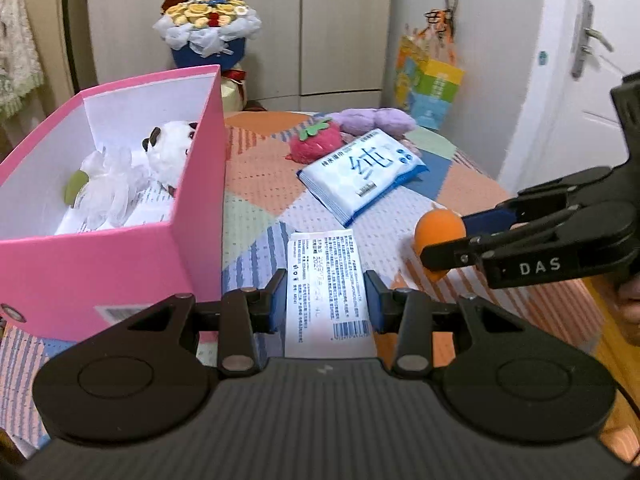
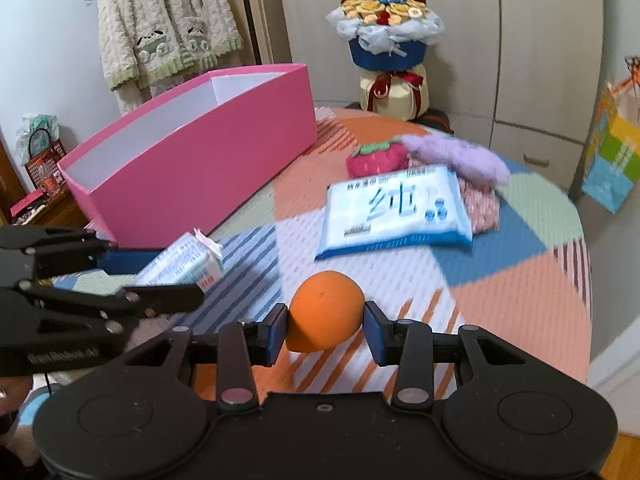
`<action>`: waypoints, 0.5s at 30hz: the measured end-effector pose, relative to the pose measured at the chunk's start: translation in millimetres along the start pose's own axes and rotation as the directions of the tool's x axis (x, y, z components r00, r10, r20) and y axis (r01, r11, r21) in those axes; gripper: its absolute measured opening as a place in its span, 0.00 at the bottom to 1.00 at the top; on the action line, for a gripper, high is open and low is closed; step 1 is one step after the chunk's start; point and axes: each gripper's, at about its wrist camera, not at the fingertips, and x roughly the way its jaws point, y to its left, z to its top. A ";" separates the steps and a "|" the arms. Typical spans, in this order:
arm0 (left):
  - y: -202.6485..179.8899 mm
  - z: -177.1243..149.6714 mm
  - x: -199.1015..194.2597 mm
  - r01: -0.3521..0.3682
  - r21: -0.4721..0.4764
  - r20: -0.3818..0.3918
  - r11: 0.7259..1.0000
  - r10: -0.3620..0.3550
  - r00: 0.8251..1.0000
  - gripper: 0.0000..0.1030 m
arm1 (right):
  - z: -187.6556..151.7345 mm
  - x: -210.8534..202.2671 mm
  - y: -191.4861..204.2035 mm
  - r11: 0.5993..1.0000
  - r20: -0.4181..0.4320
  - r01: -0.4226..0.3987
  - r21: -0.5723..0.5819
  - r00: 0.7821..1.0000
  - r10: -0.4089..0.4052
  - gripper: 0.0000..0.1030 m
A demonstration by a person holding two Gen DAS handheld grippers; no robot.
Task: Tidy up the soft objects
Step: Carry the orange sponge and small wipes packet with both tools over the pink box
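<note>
My left gripper (image 1: 325,296) is shut on a white tissue pack (image 1: 326,292) printed with small text, held just right of the pink box (image 1: 120,264); it also shows in the right wrist view (image 2: 182,266). My right gripper (image 2: 325,330) is shut on an orange soft ball (image 2: 325,310), which also shows in the left wrist view (image 1: 438,232). The pink box holds a white plush toy (image 1: 170,152) and crinkly white wrapping. A blue-white wipes pack (image 1: 362,174), a strawberry plush (image 1: 316,142) and a purple plush (image 1: 378,120) lie on the patchwork cover.
The box (image 2: 192,164) stands at the left of the round patchwork-covered table (image 2: 520,280). A flower bouquet (image 2: 386,36) stands behind it by the wardrobe. A colourful paper bag (image 1: 430,88) hangs at the right. A door is at the far right.
</note>
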 end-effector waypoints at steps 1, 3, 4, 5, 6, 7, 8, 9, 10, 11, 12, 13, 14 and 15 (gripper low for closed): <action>2.5 -1.6 -5.8 0.010 0.007 -0.004 1.000 -0.010 1.000 0.37 | -3.1 -2.0 3.2 1.000 -0.006 -0.002 0.007 1.000 0.002 0.44; 7.8 -4.9 -16.3 0.024 0.020 -0.014 1.000 -0.024 1.000 0.37 | -7.9 -5.6 9.6 1.000 -0.024 -0.008 0.025 1.000 0.009 0.44; 11.0 -6.6 -22.6 0.032 0.030 -0.021 0.999 -0.032 0.999 0.37 | -9.6 -7.4 12.7 0.999 -0.032 -0.017 0.033 0.999 0.018 0.44; 14.3 -8.2 -29.0 0.041 0.038 -0.030 0.998 -0.040 0.999 0.37 | -10.9 -9.0 16.1 0.999 -0.041 -0.027 0.040 0.999 0.029 0.44; 16.9 -9.1 -34.0 0.050 0.042 -0.038 0.998 -0.048 0.998 0.37 | -11.8 -10.8 20.4 0.998 -0.050 -0.036 0.044 0.998 0.038 0.44; 20.7 -10.4 -41.0 0.063 0.048 -0.048 0.997 -0.060 0.997 0.37 | -12.8 -12.4 25.3 0.998 -0.057 -0.042 0.044 0.997 0.044 0.44; 24.5 -11.6 -48.1 0.077 0.055 -0.060 0.996 -0.074 0.995 0.37 | -13.1 -15.0 31.7 0.998 -0.065 -0.052 0.042 0.996 0.055 0.44; 28.6 -13.0 -55.3 0.094 0.063 -0.070 0.994 -0.090 0.994 0.37 | -12.8 -17.2 37.5 0.997 -0.070 -0.068 0.041 0.995 0.071 0.44; 32.6 -14.2 -61.9 0.110 0.063 -0.076 0.992 -0.105 0.992 0.37 | -12.6 -20.1 43.9 0.995 -0.073 -0.092 0.041 0.993 0.095 0.44; 36.9 -15.7 -69.1 0.122 0.062 -0.086 0.991 -0.116 0.989 0.37 | -12.0 -22.9 49.4 0.992 -0.076 -0.121 0.044 0.989 0.124 0.44; 40.4 -17.2 -74.8 0.128 0.063 -0.095 0.990 -0.121 0.988 0.37 | -11.5 -26.6 56.0 0.984 -0.081 -0.169 0.050 0.982 0.173 0.44; 45.1 -19.0 -82.7 0.133 0.063 -0.103 0.989 -0.126 0.987 0.37 | -10.8 -30.1 60.6 0.972 -0.083 -0.225 0.061 0.970 0.230 0.44; 49.6 -20.3 -90.0 0.138 0.064 -0.105 0.988 -0.131 0.986 0.37 | -9.6 -32.9 63.3 0.955 -0.086 -0.284 0.080 0.953 0.291 0.44; 53.8 -20.8 -96.2 0.143 0.063 -0.105 0.988 -0.136 0.985 0.37 | -7.8 -35.5 67.5 0.939 -0.088 -0.330 0.099 0.937 0.338 0.44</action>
